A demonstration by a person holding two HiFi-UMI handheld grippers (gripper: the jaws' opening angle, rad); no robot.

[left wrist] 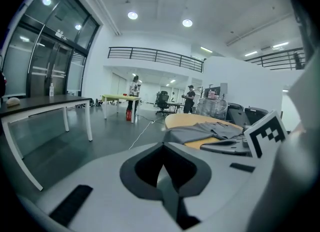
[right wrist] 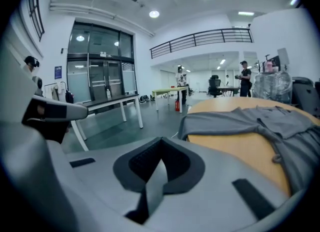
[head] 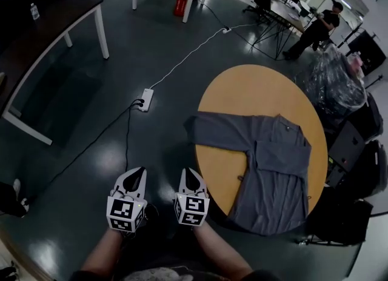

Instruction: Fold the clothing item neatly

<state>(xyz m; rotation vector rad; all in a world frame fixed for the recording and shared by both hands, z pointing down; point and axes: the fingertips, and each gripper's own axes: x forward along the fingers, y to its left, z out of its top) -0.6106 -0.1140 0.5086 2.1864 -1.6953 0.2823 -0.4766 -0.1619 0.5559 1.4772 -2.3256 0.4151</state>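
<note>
The left tongs and right tongs are held closed and empty short of the bench, so an opened reach to the unfolded grey shirt is judged needed first.

The shirt is plain grey, with no pattern. The round bench under it is yellow-orange. The left tool and the right tool are light grey with black inner sides. Each carries a white cube with black square markers. The floor is dark blue-grey and shiny, and the cable on it is white.
</note>
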